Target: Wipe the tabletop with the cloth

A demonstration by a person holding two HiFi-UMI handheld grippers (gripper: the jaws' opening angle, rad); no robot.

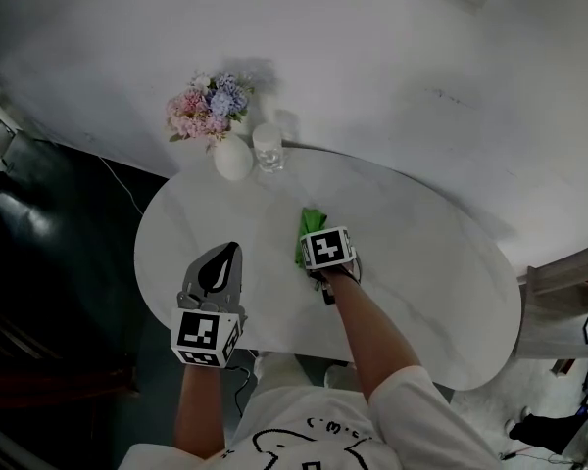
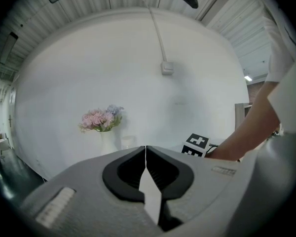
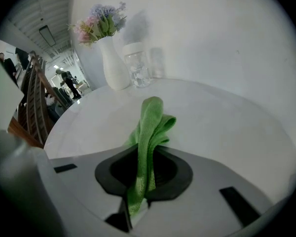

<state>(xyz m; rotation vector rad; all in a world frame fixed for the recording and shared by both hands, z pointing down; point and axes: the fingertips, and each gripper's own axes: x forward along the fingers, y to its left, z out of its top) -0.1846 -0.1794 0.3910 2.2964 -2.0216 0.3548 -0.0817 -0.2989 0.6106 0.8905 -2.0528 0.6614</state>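
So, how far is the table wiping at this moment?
Done: the right gripper is shut on the green cloth. In hand: it holds the cloth over the middle of the tabletop. Left: the wiping itself; no wiped area can be told. The left gripper is shut and empty.

The green cloth (image 3: 150, 125), bunched into 1 long fold, is pinched between the jaws of the right gripper (image 3: 145, 157), its free end resting mid-way across the white oval tabletop (image 1: 421, 262).

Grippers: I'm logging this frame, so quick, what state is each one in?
Left gripper: shut, nothing between the jaws.
Right gripper: shut on the green cloth.
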